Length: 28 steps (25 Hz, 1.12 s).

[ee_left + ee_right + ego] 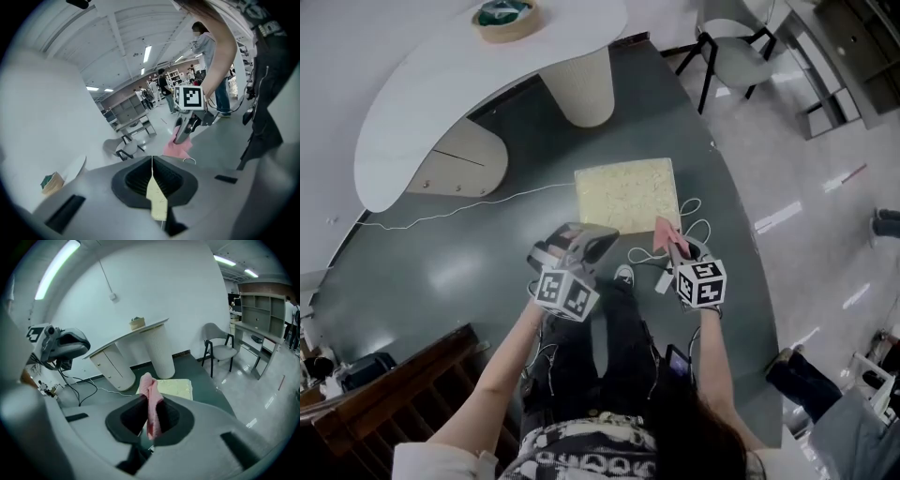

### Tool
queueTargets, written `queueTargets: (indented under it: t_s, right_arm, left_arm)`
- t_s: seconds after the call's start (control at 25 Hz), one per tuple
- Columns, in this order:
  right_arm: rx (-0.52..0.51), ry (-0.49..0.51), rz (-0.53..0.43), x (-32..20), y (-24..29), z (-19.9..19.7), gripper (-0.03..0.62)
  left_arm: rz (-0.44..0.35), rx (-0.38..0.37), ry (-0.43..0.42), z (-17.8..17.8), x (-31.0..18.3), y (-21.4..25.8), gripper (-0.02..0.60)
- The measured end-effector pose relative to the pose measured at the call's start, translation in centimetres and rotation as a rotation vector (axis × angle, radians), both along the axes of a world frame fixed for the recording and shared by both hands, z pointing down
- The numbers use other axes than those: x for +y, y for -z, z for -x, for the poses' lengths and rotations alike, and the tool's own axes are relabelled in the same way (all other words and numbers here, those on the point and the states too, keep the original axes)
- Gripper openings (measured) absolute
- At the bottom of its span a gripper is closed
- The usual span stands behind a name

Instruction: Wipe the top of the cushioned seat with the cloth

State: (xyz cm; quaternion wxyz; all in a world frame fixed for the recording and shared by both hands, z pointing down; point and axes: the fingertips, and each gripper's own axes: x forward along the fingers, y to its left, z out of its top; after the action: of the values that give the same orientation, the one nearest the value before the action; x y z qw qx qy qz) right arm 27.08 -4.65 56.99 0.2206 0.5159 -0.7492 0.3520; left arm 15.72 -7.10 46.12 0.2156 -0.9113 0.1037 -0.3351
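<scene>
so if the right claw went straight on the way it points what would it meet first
Most likely the yellow cushioned seat, which lies dead ahead beyond the pink cloth that the right claw grips; depth is hard to judge.

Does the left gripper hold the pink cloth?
No, the pink cloth hangs clamped between the jaws of the right gripper.

cushioned seat (628, 194) top open, table (431, 89) beyond

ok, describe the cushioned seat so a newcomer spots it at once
Find the dark green curved floor area beside the white table. In front of the table's cream pedestal sits the cushioned seat, a low square block. Its pale yellow speckled top is the only light square there.
</scene>
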Motion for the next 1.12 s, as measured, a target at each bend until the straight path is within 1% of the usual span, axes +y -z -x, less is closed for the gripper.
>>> queueTargets:
  t_s: [0.24,0.56,0.72,0.88,1.12]
  right_arm:
    - [-0.039,-0.014,-0.065,1.5,4.7,0.7,0.009]
    - [-0.049,-0.002,-0.068,3.5,6.7,2.1,0.009]
    - [-0.056,0.025,-0.071,4.3,7.3,4.1,0.009]
    - [-0.054,0.058,-0.094,4.7,8.5,6.5,0.009]
    - [-0.056,0.047,-0.133,6.2,10.7,10.5,0.009]
  left_arm:
    - [-0.017,0.014,0.040,-0.2,1.9,2.8,0.006]
    - [-0.005,0.014,0.066,0.5,4.0,4.5,0.006]
    - [0.004,0.019,0.093,2.2,4.9,4.9,0.007]
    - [0.008,0.021,0.107,4.4,6.0,5.3,0.006]
    - [-0.003,0.032,0.092,8.2,8.5,6.3,0.006]
